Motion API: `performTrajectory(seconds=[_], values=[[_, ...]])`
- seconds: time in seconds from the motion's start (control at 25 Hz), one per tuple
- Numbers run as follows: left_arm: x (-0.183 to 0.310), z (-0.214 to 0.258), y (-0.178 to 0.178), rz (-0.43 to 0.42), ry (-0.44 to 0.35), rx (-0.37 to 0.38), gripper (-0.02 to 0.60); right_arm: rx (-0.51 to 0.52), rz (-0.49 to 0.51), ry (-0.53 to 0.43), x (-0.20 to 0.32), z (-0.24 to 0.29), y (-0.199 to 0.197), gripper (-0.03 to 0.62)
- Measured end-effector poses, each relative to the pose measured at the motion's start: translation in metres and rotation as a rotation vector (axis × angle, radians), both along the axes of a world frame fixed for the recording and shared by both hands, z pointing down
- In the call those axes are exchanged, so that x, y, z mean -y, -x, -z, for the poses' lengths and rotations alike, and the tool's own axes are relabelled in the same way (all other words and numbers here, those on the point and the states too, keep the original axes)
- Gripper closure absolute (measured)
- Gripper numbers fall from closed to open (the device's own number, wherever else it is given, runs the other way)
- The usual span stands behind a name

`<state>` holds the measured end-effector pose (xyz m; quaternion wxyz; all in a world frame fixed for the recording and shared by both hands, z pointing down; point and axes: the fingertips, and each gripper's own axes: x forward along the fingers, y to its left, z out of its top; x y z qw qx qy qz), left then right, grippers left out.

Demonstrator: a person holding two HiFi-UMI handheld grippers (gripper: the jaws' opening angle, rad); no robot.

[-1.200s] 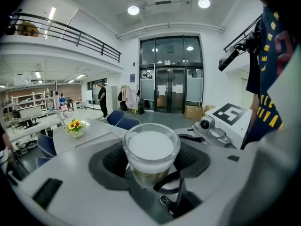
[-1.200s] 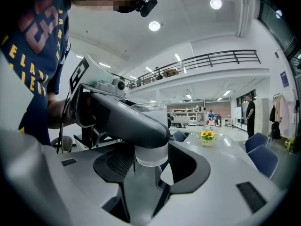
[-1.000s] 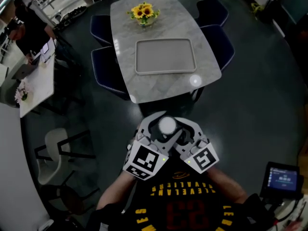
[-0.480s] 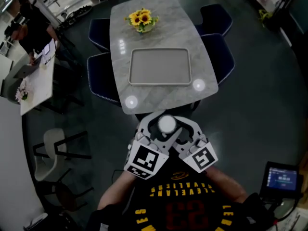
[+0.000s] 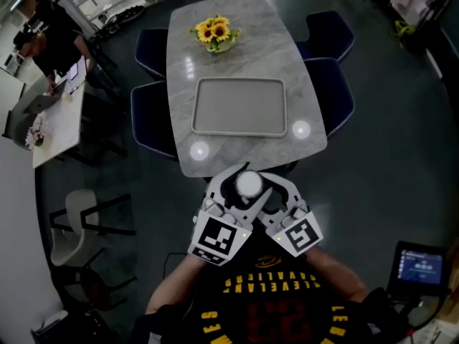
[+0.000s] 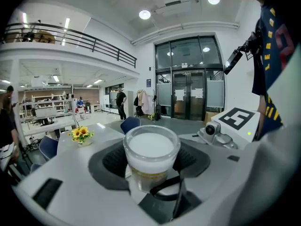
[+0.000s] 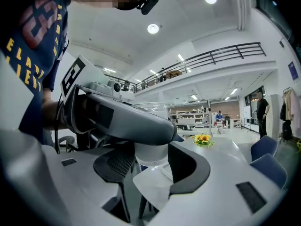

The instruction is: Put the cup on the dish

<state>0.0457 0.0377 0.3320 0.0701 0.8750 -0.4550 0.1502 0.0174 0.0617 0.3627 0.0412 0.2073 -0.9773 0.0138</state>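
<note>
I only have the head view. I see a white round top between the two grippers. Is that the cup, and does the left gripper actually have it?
Observer: Yes. In the left gripper view the cup is clear glass, and the left gripper has its dark pads against both sides of it.
Operator: What is in it?
Observer: A white layer fills the top, and a yellowish band shows through the glass below it.
Operator: And the right gripper?
Observer: In the right gripper view the cup also stands between the pads of the right gripper, which seem to touch it. One jaw of the left gripper crosses above it.
</note>
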Motion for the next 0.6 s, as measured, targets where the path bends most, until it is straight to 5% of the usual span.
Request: performTrajectory(seconds=[0.6], values=[[0.113, -0.009, 0.027, -0.045, -0.023, -0.028, 0.321, -0.045, -0.054, 0.016, 0.115, -0.012, 0.027, 0.367]])
